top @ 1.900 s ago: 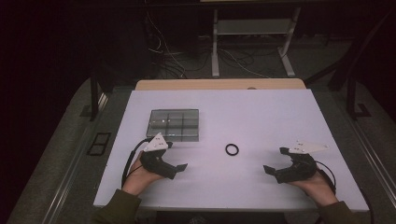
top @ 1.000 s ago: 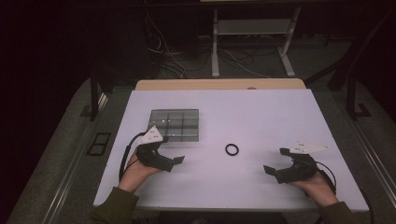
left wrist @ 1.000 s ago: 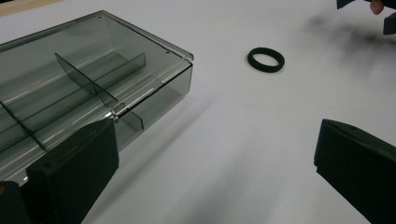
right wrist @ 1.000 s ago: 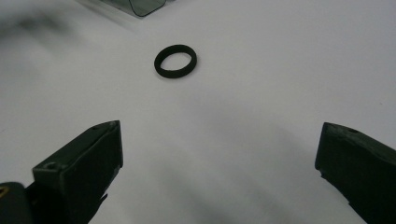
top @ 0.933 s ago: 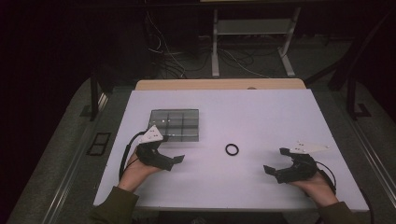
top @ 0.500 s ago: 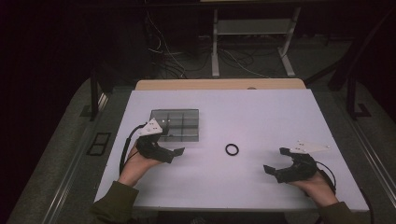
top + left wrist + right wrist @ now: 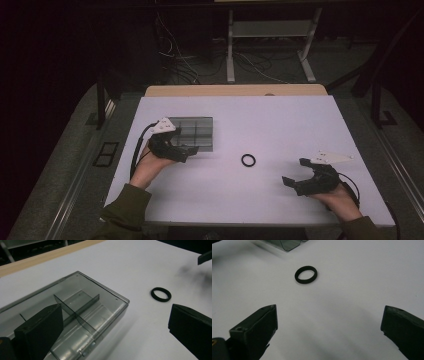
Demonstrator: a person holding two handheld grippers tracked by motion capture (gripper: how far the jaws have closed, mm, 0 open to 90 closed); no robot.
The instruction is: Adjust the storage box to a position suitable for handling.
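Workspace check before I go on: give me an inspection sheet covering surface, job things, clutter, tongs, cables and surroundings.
Surface: white table, wooden strip along its far edge.
Job things: black ring flat on the table, apart from the box; clear divided box, compartments look empty.
Clutter: nothing seen.
Tongs: left tongs open, raised at the box's near edge; right tongs open, near the table's near right, aimed toward the ring. Neither holds anything.
Cables: one loops from the left tongs; loose wires on the floor behind the table.
Surroundings: dark room, metal stand beyond the table.
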